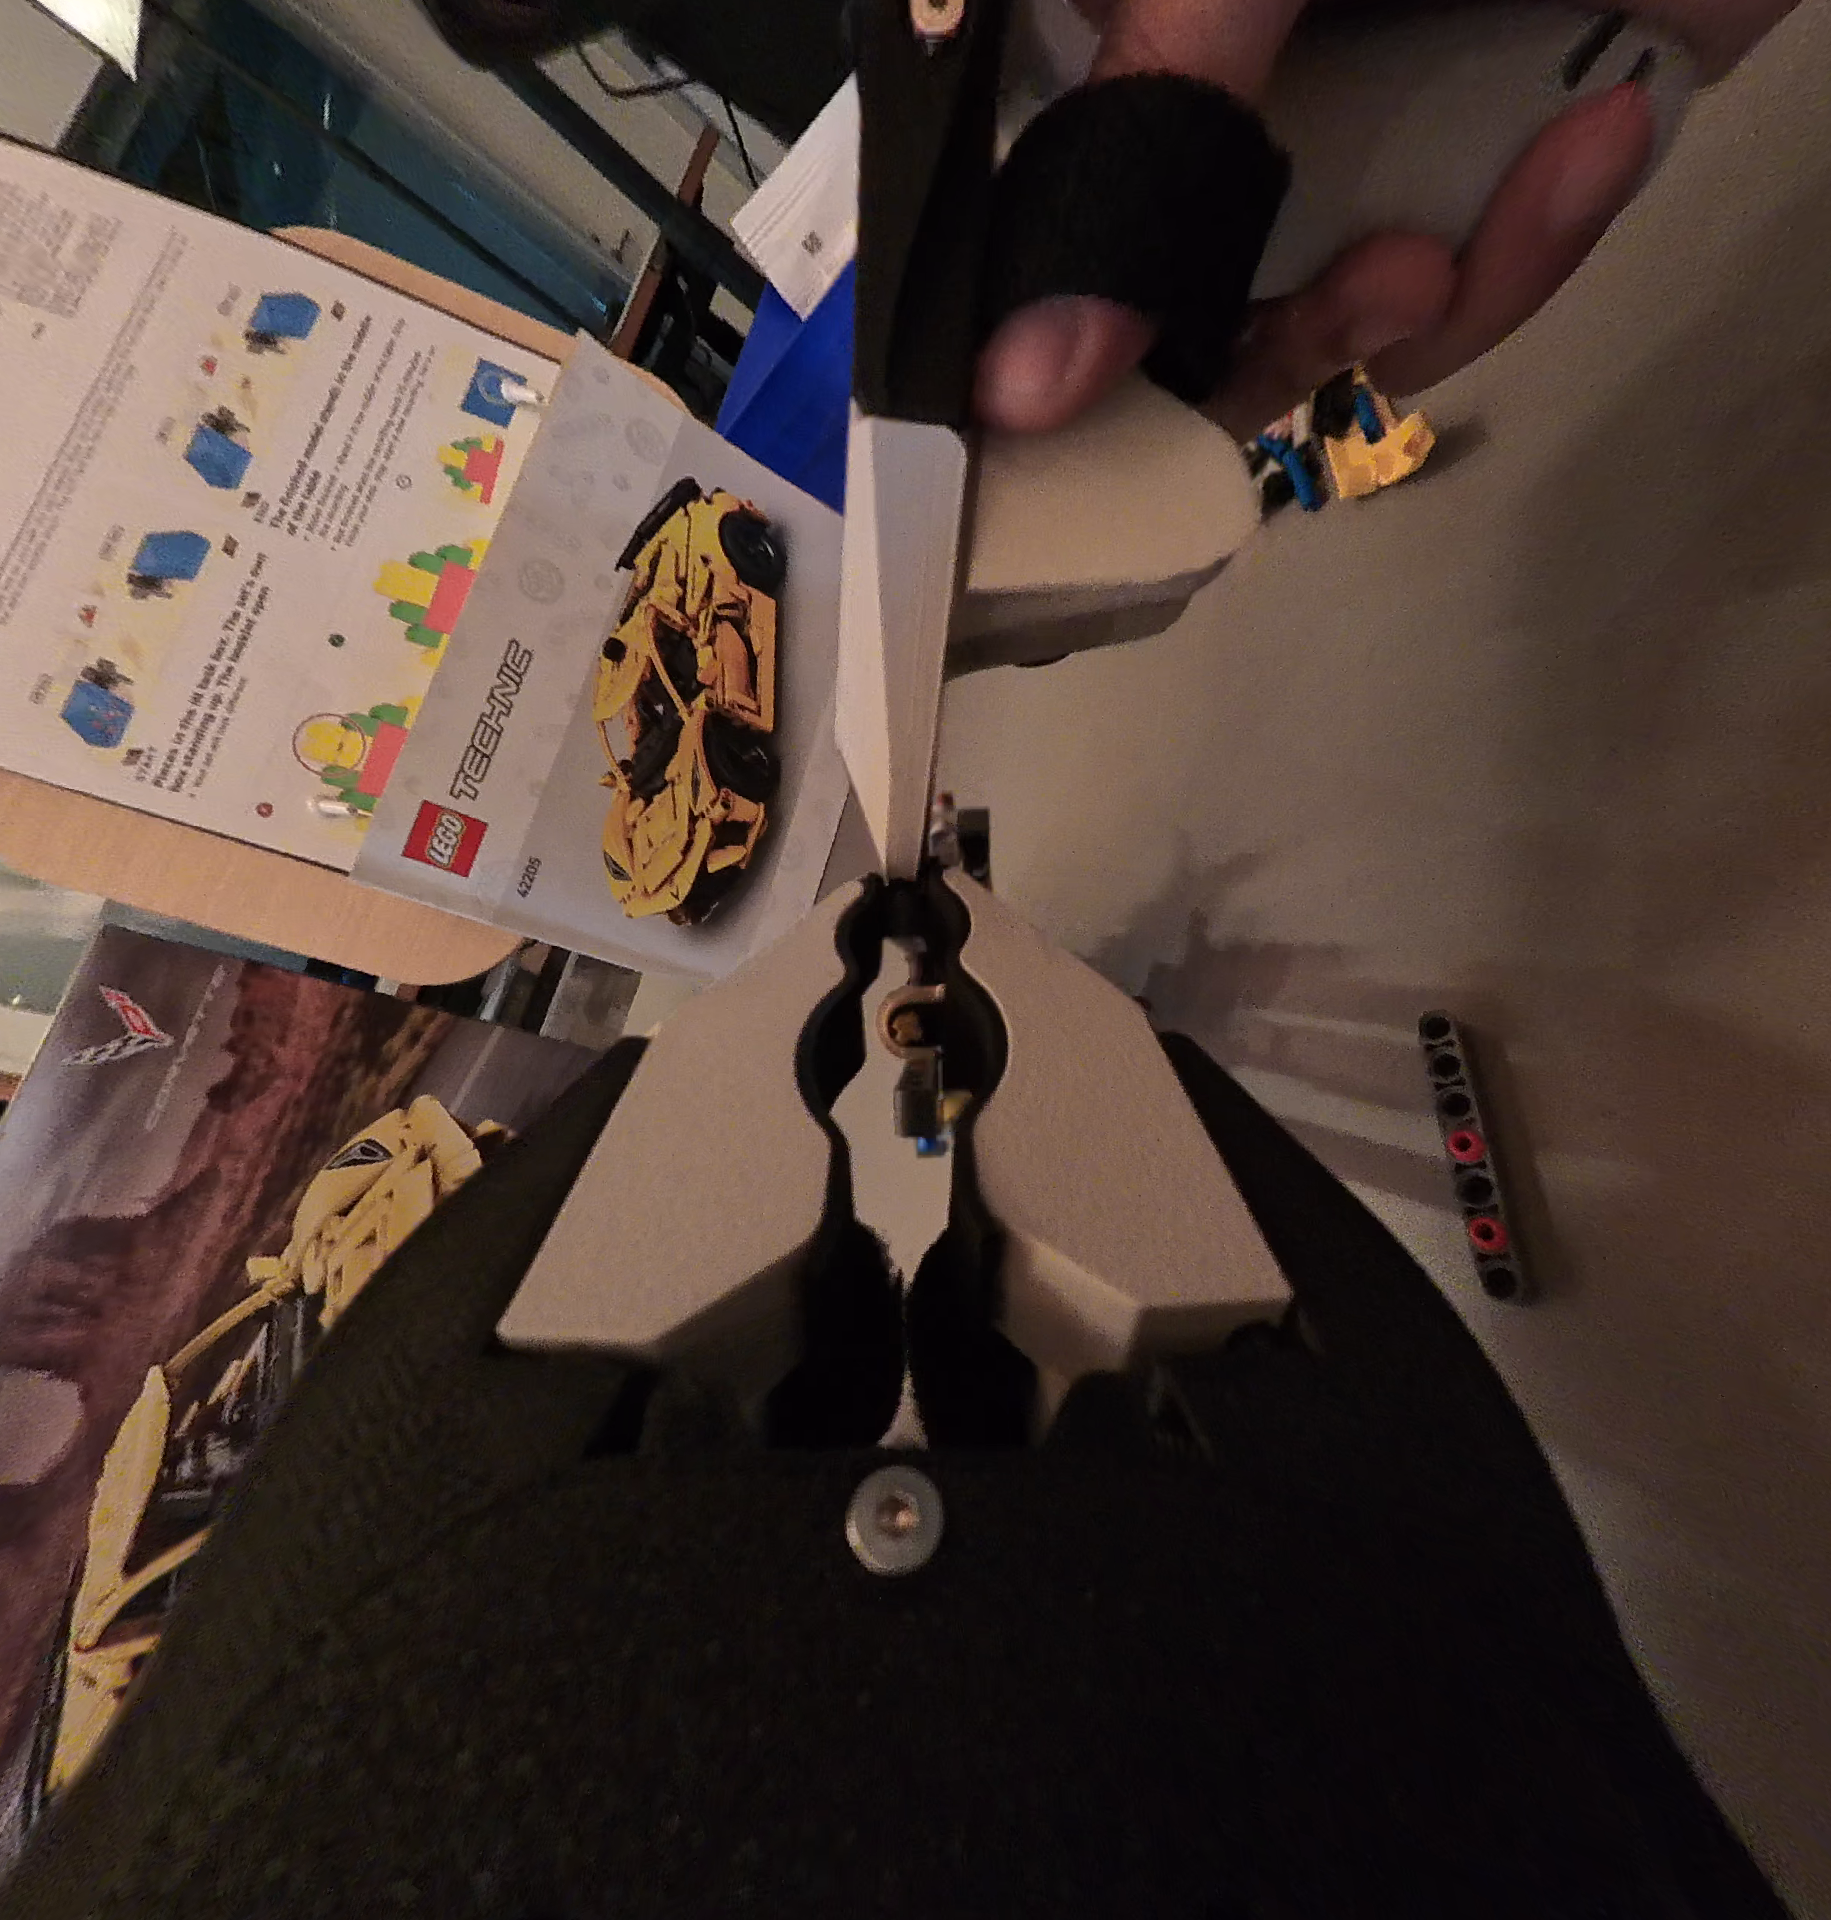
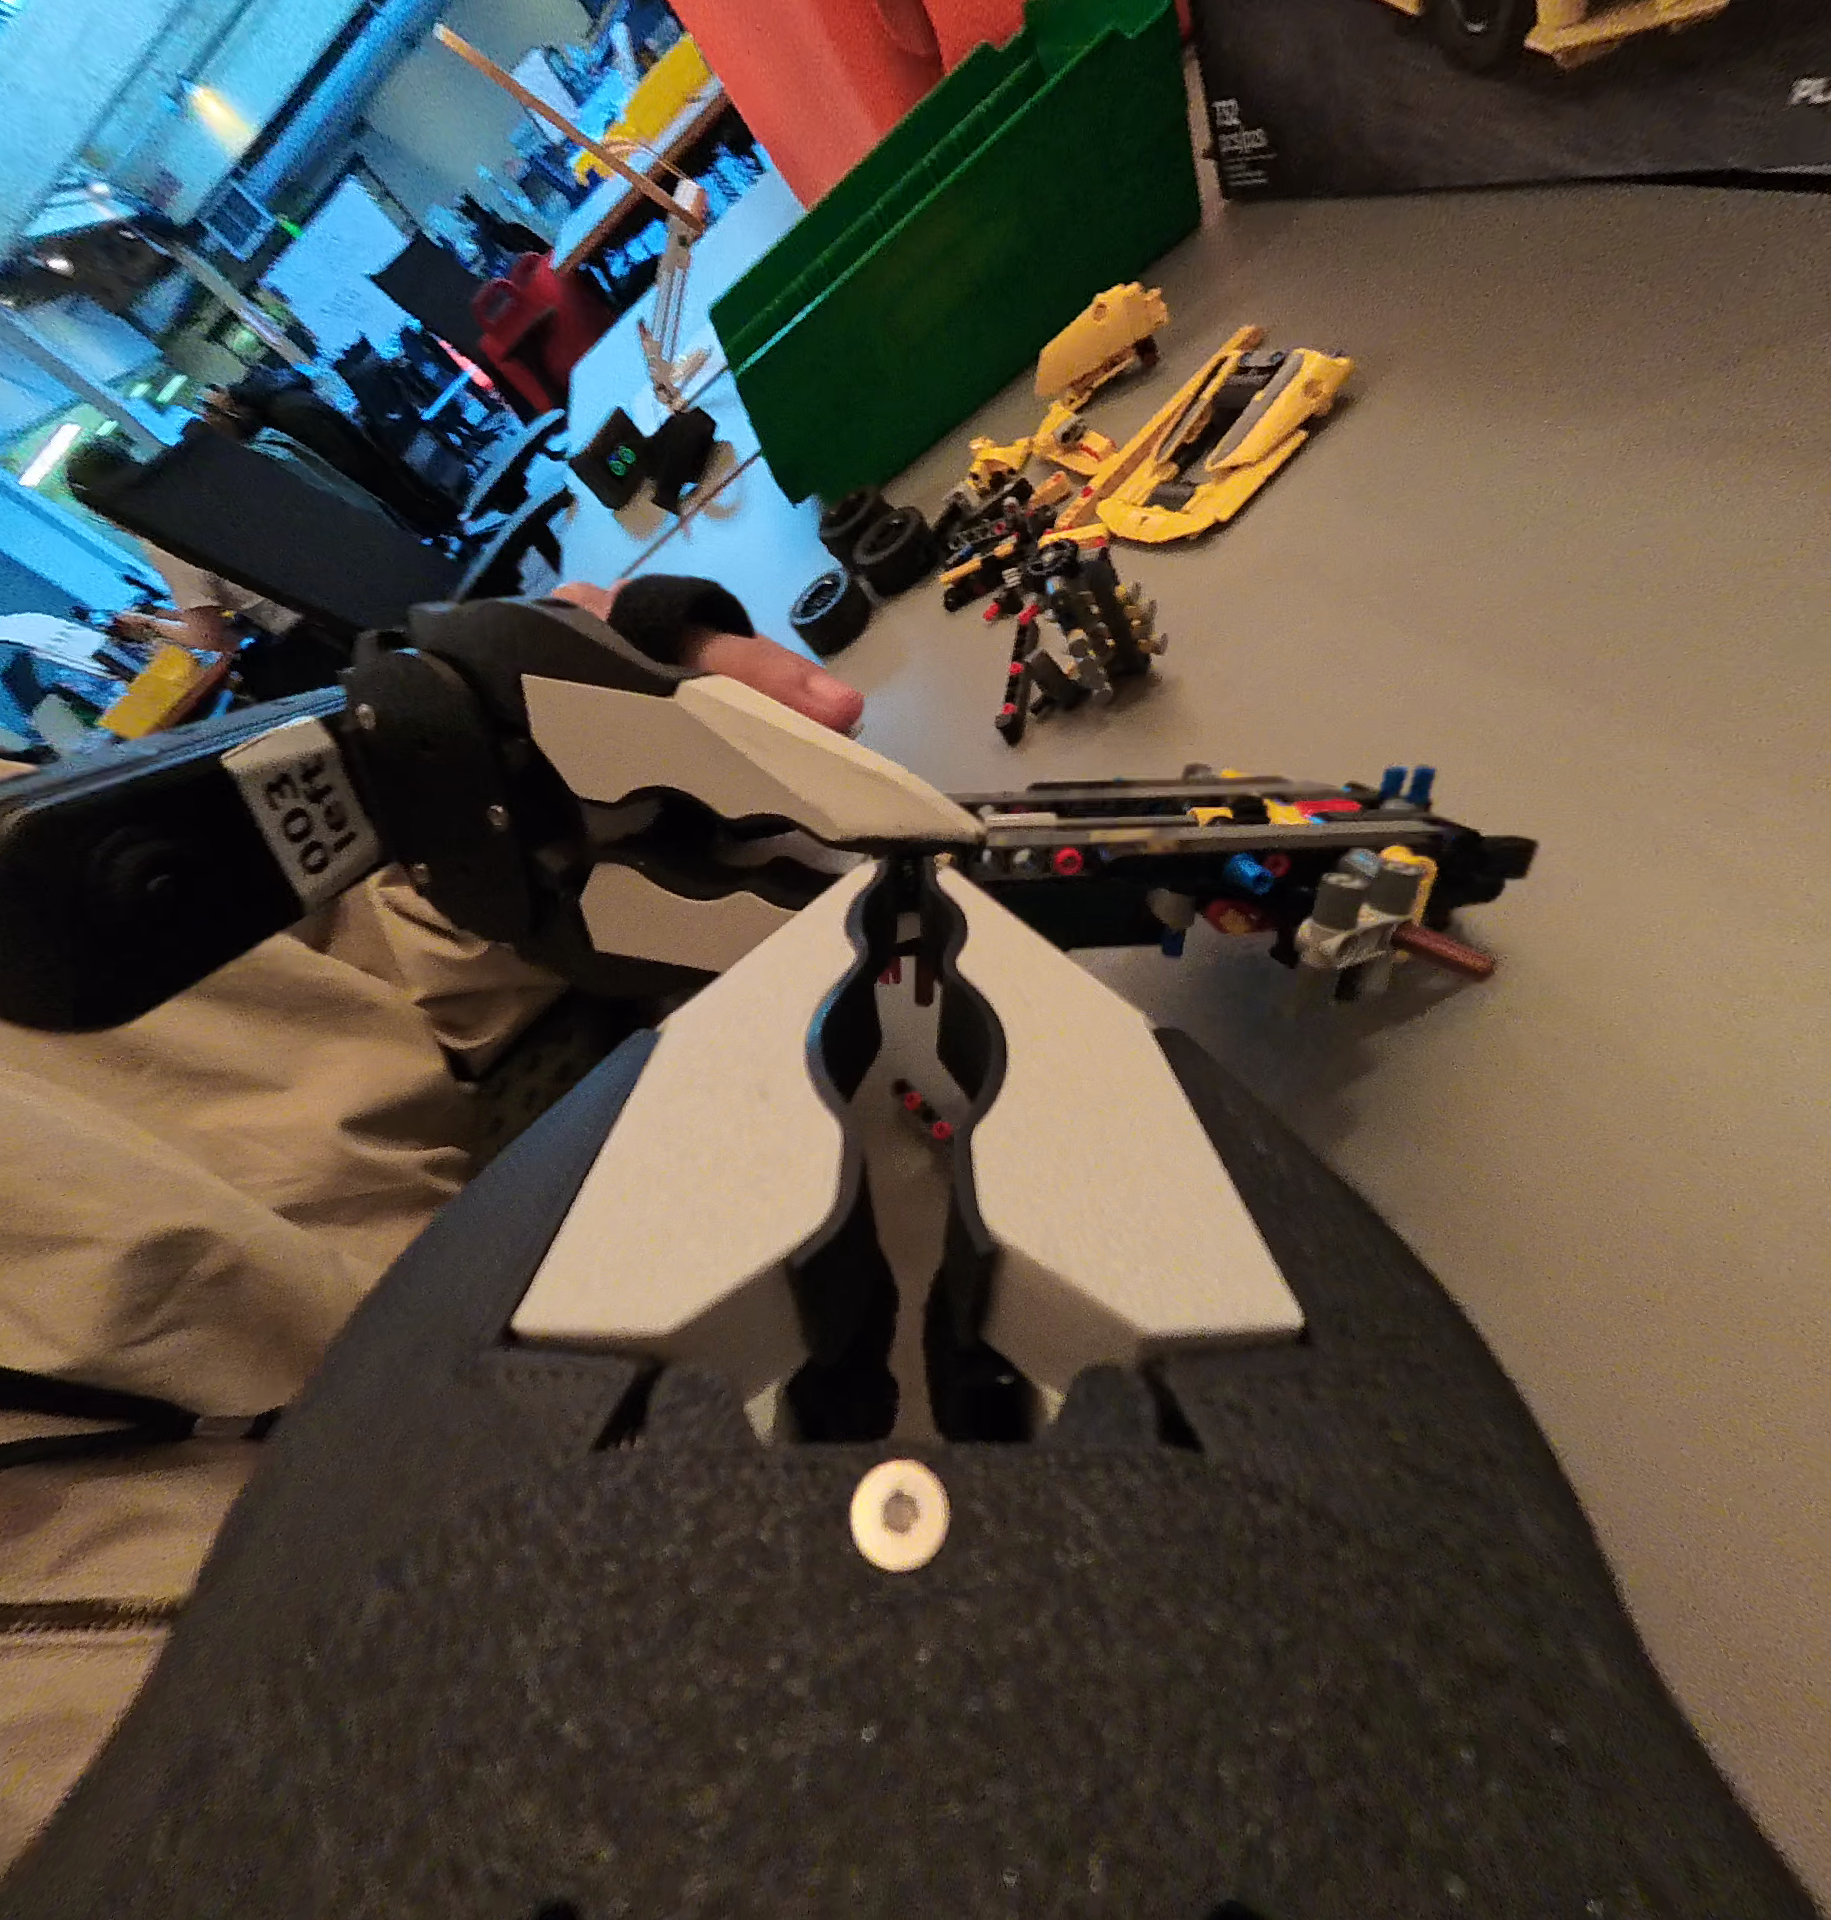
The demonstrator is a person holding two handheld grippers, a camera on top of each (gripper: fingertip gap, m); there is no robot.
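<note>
the left gripper is clenched on the near end of a long black toy-brick frame, which stretches towards 3 o'clock in the right wrist view, just above the grey table. the right gripper has its tips drawn together at that same end, touching the left one's tips. what they pinch cannot be told, though small red and black pins show in the gap behind them. in the left wrist view it comes in from 12 o'clock.

as a judgement, both grips sit at one end, so the far end at 3 o'clock, with its grey connectors and brown axle, hangs unsupported. keeping the frame level and squeezing straight, without twisting, would suit such a hold.

a black beam with red pins lies at 3 o'clock of the left gripper, well apart. an instruction booklet lies at 10 o'clock. yellow panels and tyres lie at 1 o'clock beside a green bin.
</note>
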